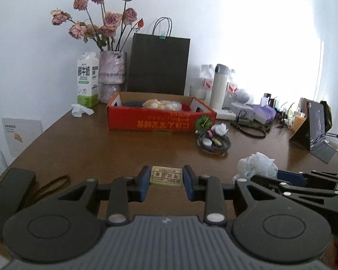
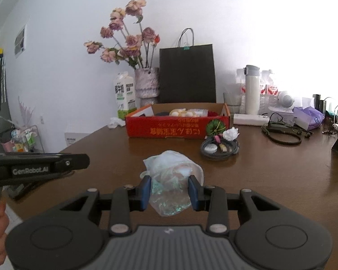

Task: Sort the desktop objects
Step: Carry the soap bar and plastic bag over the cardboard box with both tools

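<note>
Two grippers are working side by side over a brown desk (image 1: 83,148). Left gripper (image 1: 166,181) is clamping a small tan packet (image 1: 166,176) between its blue pads; right gripper (image 2: 170,190) is squeezing a crumpled plastic bag (image 2: 172,173). Both are facing a red box (image 2: 178,127), sitting well apart near a wire dish (image 2: 219,149).

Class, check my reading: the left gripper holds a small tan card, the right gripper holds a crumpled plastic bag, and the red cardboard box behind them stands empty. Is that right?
One slip: the red cardboard box is not empty. The left wrist view shows pale round items and dark things inside it. The rest stands: the left gripper holds the small tan card, the right gripper the crumpled plastic bag.
</note>
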A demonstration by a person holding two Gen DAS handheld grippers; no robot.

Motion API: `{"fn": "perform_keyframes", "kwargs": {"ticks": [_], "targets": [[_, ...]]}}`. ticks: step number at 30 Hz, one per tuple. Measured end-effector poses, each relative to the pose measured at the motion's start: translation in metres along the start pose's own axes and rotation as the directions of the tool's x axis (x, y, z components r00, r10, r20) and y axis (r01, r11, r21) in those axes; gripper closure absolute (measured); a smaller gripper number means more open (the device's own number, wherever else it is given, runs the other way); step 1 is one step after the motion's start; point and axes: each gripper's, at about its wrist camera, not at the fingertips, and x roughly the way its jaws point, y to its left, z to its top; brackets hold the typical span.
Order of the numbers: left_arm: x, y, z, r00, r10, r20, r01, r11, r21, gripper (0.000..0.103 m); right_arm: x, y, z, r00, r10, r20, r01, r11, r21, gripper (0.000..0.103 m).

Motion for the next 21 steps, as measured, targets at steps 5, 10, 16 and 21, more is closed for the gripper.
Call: {"fn": "perform_keyframes", "kwargs": {"ticks": [5, 10, 16, 21], "targets": [[0.033, 0.007, 0.018, 1.0, 0.009, -0.012, -0.009, 1.0, 0.004, 0.071, 0.024, -0.017, 0.022, 1.0, 0.002, 0.008, -0.002, 1.0, 0.03, 0.069], [0.085, 0.02, 0.069, 1.0, 0.011, 0.019, -0.012, 0.999, 0.031, 0.071, 0.068, -0.034, 0.062, 1.0, -0.002, 0.028, 0.002, 1.0, -0.001, 0.069], [0.163, 0.041, 0.141, 1.0, -0.027, 0.009, 0.026, 0.996, 0.082, 0.071, 0.145, -0.068, 0.132, 1.0, -0.01, 0.009, 0.01, 1.0, -0.001, 0.069], [0.235, 0.056, 0.176, 0.999, 0.018, -0.046, -0.013, 0.995, 0.103, 0.071, 0.22, -0.085, 0.175, 0.998, -0.046, -0.043, 0.044, 0.998, -0.036, 0.069]]}}
